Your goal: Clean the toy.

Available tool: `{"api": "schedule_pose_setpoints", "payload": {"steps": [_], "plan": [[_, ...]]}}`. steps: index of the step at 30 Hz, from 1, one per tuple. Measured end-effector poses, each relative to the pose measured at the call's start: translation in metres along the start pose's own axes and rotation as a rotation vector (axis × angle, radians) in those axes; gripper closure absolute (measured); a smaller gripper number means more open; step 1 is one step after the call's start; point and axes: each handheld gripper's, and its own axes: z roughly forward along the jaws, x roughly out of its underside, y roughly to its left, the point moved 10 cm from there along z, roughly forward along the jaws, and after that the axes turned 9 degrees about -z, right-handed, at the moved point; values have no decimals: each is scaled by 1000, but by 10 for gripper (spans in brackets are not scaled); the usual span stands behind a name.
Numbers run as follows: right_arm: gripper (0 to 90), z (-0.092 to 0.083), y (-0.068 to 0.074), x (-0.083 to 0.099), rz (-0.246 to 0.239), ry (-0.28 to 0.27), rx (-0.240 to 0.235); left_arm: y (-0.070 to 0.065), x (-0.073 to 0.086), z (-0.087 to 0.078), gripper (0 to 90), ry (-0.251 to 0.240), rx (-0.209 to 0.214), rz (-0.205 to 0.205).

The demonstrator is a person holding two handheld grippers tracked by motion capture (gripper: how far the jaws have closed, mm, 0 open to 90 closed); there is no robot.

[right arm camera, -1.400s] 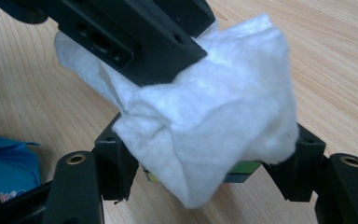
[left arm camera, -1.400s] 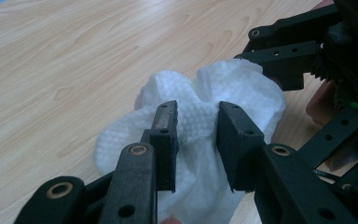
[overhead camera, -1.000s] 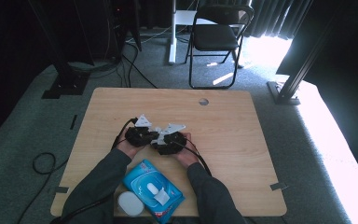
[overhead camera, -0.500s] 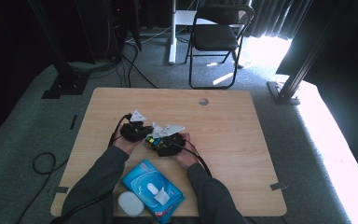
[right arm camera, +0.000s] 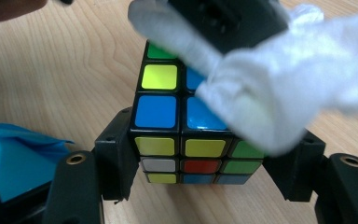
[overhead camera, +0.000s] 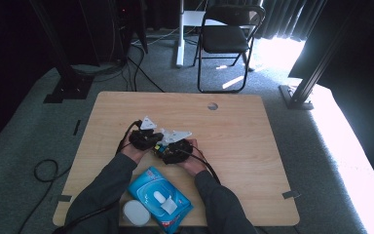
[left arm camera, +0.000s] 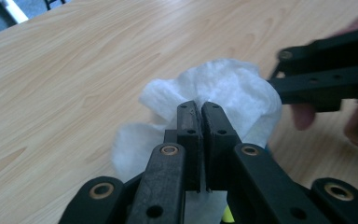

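Note:
My right gripper [right arm camera: 205, 158] is shut on a Rubik's cube [right arm camera: 156, 112], one jaw on each side, just above the table. My left gripper [left arm camera: 199, 108] is shut on a crumpled white wipe [left arm camera: 228, 84]. That wipe [right arm camera: 279, 93] lies against the cube's top right part and hides some of its stickers. From above, the left gripper [overhead camera: 152, 141] and right gripper [overhead camera: 168, 150] meet tip to tip at the table's middle, with the cube [overhead camera: 159, 149] between them.
A blue wipe pack [overhead camera: 158, 195] lies near the table's front edge between the forearms, with a white round lid [overhead camera: 136, 213] beside it. The wooden table [overhead camera: 233, 126] has a small hole [overhead camera: 213, 106] at the back. A folding chair [overhead camera: 229, 34] stands beyond.
The left gripper has shifted a little back and forth over the cube with the wipe. The right gripper and cube have stayed where they were.

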Motion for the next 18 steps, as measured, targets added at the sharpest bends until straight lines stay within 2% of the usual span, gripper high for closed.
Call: {"api": "schedule_pose_setpoints", "payload": {"steps": [2,10,13,15,18], "plan": [[343,-1,-2,0,6,-1,5,-9,0,1,871,6,18,28],[343,-1,-5,2,15,1,8,-27,1,3,871,5,88,66],[343,-2,-5,2,15,0,10,-28,1,3,871,5,90,78],[343,-2,-5,2,13,0,11,-28,2,2,871,5,74,89],[343,-2,-5,2,13,0,10,-28,3,1,871,5,71,89]]}}
